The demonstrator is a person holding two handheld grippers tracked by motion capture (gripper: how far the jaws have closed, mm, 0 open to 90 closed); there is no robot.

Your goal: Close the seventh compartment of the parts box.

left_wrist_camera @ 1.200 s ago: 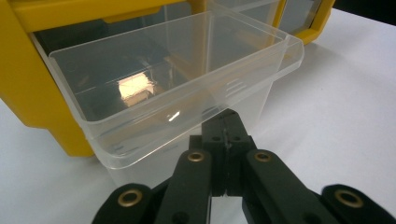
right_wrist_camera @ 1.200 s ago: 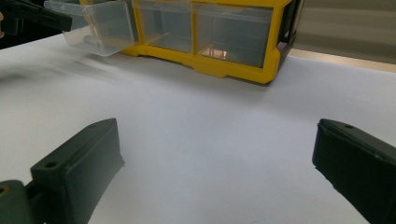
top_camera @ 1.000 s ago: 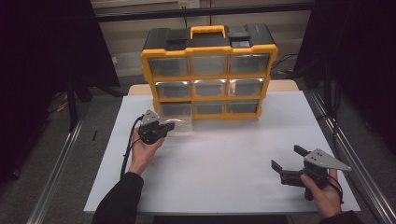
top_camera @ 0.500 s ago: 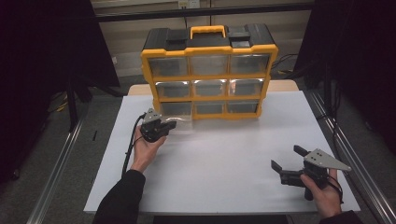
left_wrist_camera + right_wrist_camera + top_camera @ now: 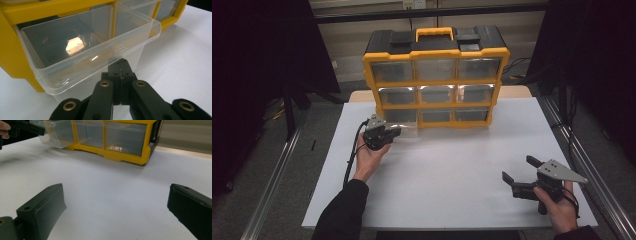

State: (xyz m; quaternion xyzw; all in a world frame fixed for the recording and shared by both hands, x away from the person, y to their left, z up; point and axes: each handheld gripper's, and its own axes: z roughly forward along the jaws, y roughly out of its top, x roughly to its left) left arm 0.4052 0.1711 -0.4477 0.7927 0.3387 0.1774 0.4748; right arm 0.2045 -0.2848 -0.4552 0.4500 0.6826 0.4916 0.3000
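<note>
Nothing has moved since the earlier frame; both hands hold position.

Item: clear plastic drawer [image 5: 85,47], bottom-left slot of yellow organizer [image 5: 434,75], pulled partway out over white table [image 5: 452,175].
Handling: light, stiff, slick, thin-walled; may crack if squeezed.
Hold: front lip, where my left gripper [image 5: 121,71] sits closed, seemingly pinching it.
Right gripper [image 5: 519,175]: jaws apart, empty, well clear.
Labels: none legible.

High view: we look down over the yellow organizer [image 5: 435,75].
Left gripper view: close at its bottom-left drawer [image 5: 85,50].
Right gripper view: low, farther off, sharing that organizer [image 5: 112,138].
</note>
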